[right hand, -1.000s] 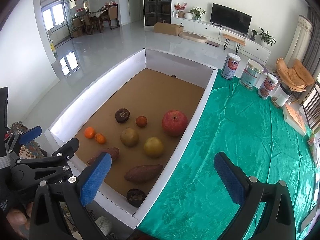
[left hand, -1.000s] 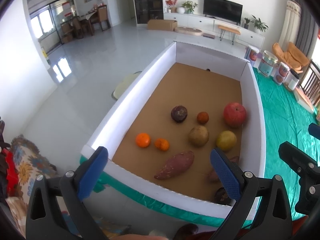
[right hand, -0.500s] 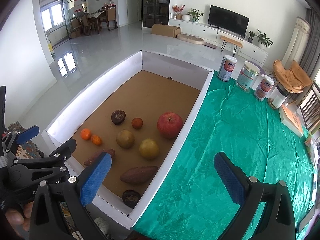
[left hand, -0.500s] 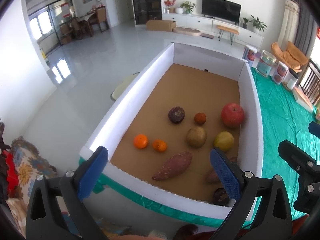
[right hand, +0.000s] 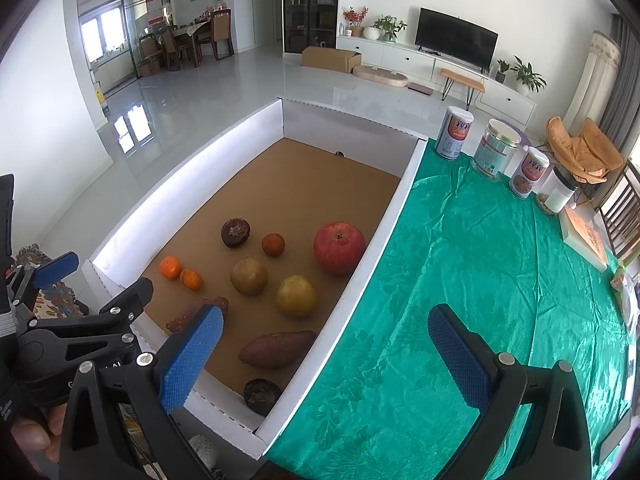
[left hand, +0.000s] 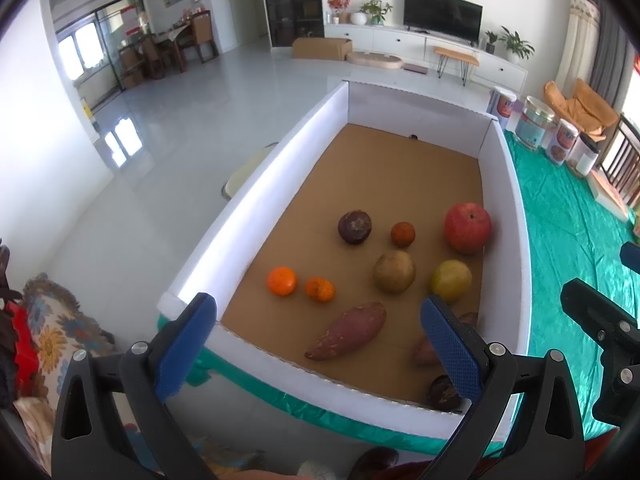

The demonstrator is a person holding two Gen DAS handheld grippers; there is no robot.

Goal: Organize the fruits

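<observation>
Sweet potato (left hand: 347,336) lies dead ahead of left gripper (left hand: 320,344), long axis diagonal; both jaws spread, empty; right gripper (right hand: 328,344) offset over tray wall (right hand: 360,276).

Both cams sit high and well back, looking down and forward past their own wide-open blue jaws. Left wrist view hangs over the near end of the white-walled box (left hand: 256,184). Right wrist view sits further right, over the green cloth (right hand: 460,280). Both share the box, its fruit and the living room behind.
</observation>
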